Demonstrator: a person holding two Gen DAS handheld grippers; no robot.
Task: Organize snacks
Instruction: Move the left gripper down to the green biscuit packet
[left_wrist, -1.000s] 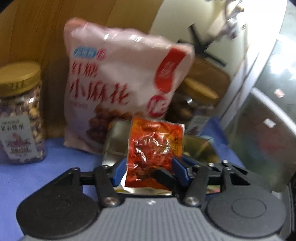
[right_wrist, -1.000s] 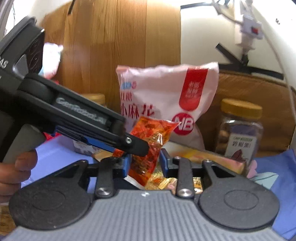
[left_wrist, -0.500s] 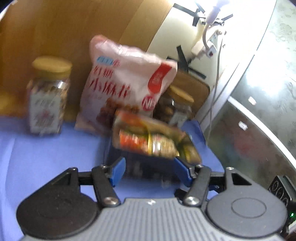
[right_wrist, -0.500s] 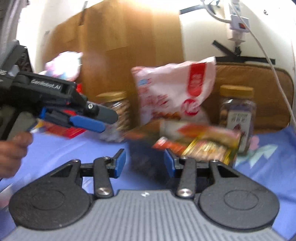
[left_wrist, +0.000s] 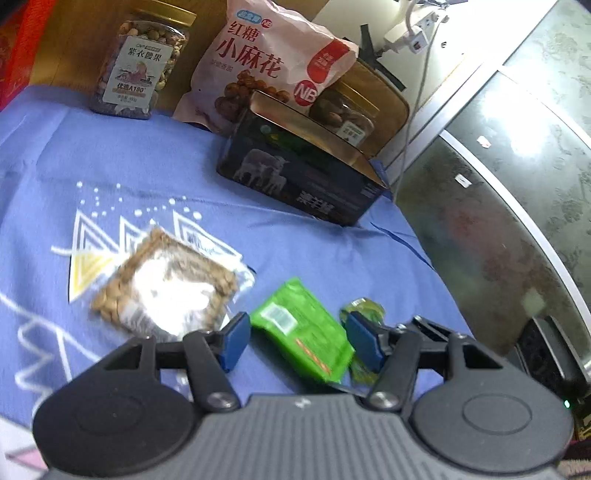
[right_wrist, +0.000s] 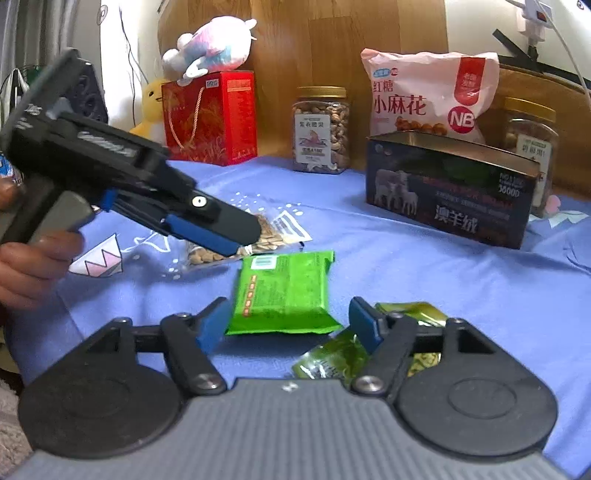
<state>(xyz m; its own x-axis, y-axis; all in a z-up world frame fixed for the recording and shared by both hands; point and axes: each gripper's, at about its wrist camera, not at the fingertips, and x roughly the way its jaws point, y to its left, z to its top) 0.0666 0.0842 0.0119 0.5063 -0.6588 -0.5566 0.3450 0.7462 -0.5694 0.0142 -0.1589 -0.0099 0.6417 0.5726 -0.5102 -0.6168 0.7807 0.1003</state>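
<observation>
A green snack packet (left_wrist: 303, 332) (right_wrist: 284, 291) lies flat on the blue cloth (left_wrist: 110, 166). My left gripper (left_wrist: 295, 339) hovers open just over it, and the packet shows between its blue pads without being pressed. In the right wrist view the left gripper (right_wrist: 236, 232) hangs above a clear bag of nuts (right_wrist: 225, 243) (left_wrist: 166, 288). My right gripper (right_wrist: 288, 325) is opening, with the green packet's near edge between its fingertips and untouched. A small olive-green packet (right_wrist: 332, 362) (left_wrist: 364, 310) lies by its right finger. The dark open tin (right_wrist: 450, 192) (left_wrist: 303, 177) stands behind.
Along the back stand a pink snack bag (right_wrist: 428, 96), a gold-lidded nut jar (right_wrist: 321, 129), a second jar (right_wrist: 532, 140), and a red gift box (right_wrist: 210, 118) with a plush toy (right_wrist: 210, 55) on top. A hand (right_wrist: 29, 266) holds the left gripper. A grey cabinet (left_wrist: 517, 184) borders the right.
Both grippers have drawn back from the tin and sunk toward the loose packets. The red packet held between the jaws earlier is out of view. The right jaws have spread wider.
</observation>
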